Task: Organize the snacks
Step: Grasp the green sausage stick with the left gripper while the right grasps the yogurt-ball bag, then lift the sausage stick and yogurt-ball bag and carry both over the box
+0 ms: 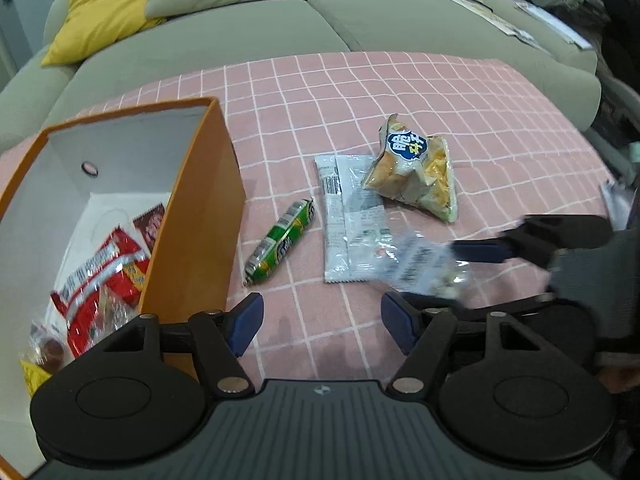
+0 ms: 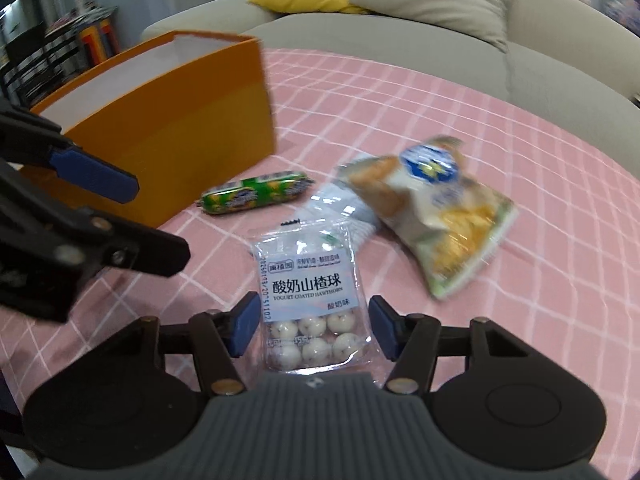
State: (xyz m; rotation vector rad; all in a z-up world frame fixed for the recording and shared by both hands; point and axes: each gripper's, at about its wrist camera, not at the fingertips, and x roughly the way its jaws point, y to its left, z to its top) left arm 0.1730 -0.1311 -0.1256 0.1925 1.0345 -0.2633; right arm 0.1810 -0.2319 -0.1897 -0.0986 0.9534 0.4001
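Note:
My right gripper (image 2: 314,320) is shut on a clear bag of yogurt-coated hawthorn balls (image 2: 308,280), pads on its two sides. The left wrist view shows that bag (image 1: 420,268) blurred between the right gripper's fingers (image 1: 476,250). On the pink checked cloth (image 1: 360,92) lie a green sausage stick (image 1: 280,246), a white flat packet (image 1: 344,216) and a chips bag (image 1: 416,172). My left gripper (image 1: 322,312) is open and empty, over bare cloth beside the orange box (image 1: 192,208). Red packets (image 1: 108,276) and a brown one (image 1: 150,226) lie inside the box.
A grey-green sofa (image 1: 248,32) runs behind the cloth, with a yellow cushion (image 1: 100,4) on it and papers (image 1: 500,20) at its right end. The right wrist view shows shelves (image 2: 48,52) beyond the box (image 2: 172,128).

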